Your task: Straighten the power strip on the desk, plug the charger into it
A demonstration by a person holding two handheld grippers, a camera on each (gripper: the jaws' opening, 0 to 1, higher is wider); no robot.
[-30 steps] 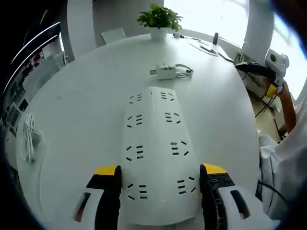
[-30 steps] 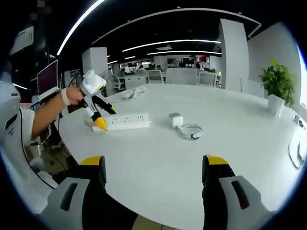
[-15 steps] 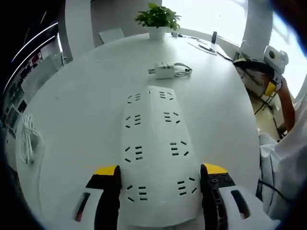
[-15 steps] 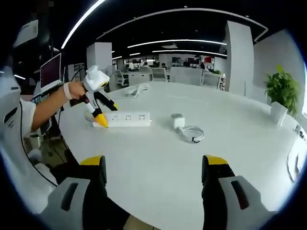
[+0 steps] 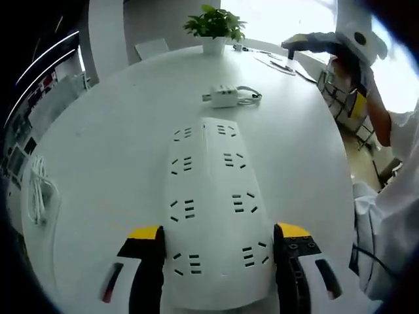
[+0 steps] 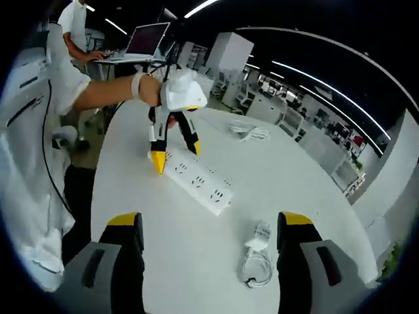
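The left gripper [image 5: 218, 245] has its fingers apart, straddling the near end of the long white plastic power strip [image 5: 211, 196] on the round white desk [image 5: 105, 150]. Beyond the fingertips lies the white charger with coiled cable [image 5: 226, 97], unplugged. The right gripper [image 6: 204, 229] hovers spread and empty above it; plugging in remains

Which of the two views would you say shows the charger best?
The right gripper view: the charger lies near, with its coiled cable in front. The left gripper view shows it small and distant beyond the power strip.
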